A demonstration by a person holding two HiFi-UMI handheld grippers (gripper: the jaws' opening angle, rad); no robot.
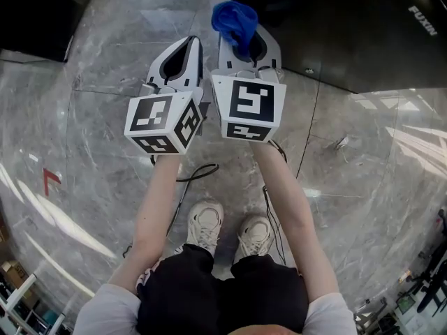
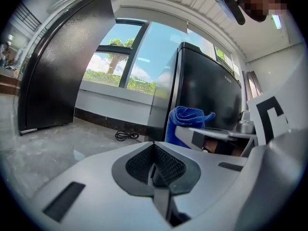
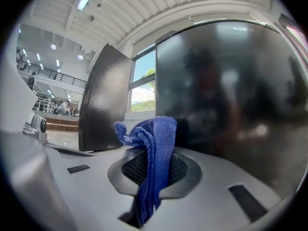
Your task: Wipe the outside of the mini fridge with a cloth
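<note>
The person is standing on the marble floor [image 1: 91, 152], holding both grippers out ahead, side by side. The right gripper [image 3: 153, 165] is pinching a blue cloth [image 3: 155, 138] between its jaws, and the cloth's bunched top is sticking up past the tips. The left gripper [image 2: 154, 150] is holding its jaws pressed together with nothing between them. The black fridge [image 3: 226, 90] is standing on the floor close ahead of the right gripper and its cloth, while a second black cabinet [image 2: 62, 66] is standing off to the left, well apart from the fridge.
</note>
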